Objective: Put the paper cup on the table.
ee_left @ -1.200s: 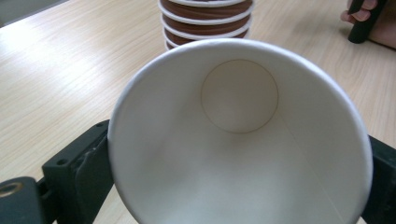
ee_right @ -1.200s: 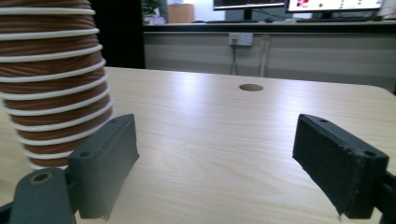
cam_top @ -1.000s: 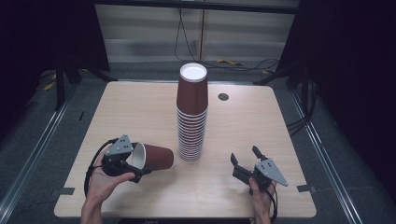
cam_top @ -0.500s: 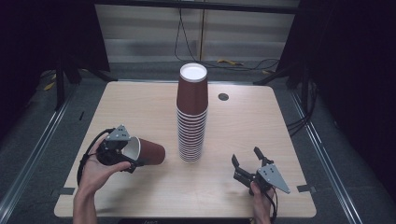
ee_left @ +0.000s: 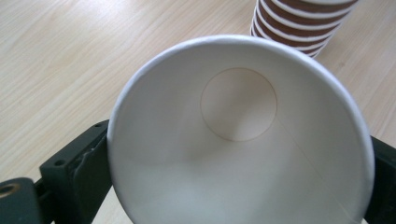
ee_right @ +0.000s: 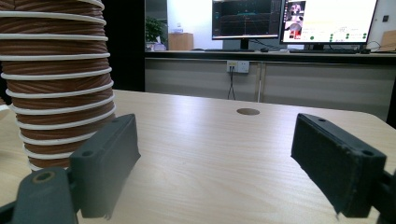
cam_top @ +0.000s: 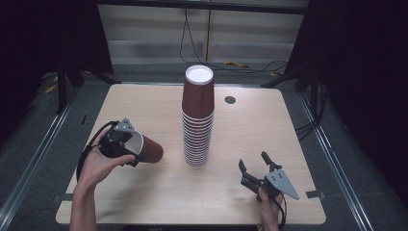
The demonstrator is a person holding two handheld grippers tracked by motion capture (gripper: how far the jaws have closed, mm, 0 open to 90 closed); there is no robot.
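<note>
The pale wooden bench [cam_top: 144, 106] with rounded corners bears a tall stack of upturned brown paper cups with white rims [cam_top: 197, 120] at its centre. A small round dark grommet hole [cam_top: 230, 100] sits toward one o'clock of that stack, near the far edge.

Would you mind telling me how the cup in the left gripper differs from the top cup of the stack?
The held cup lies on its side, its white inside facing the left gripper; the top cup stands upside down, base up. The held cup is clamped above the table, apart from the stack; the top cup is nested over the others. The held cup's rim shows; the top cup's rim is hard to tell apart. Both are brown paper cups, white inside.
</note>
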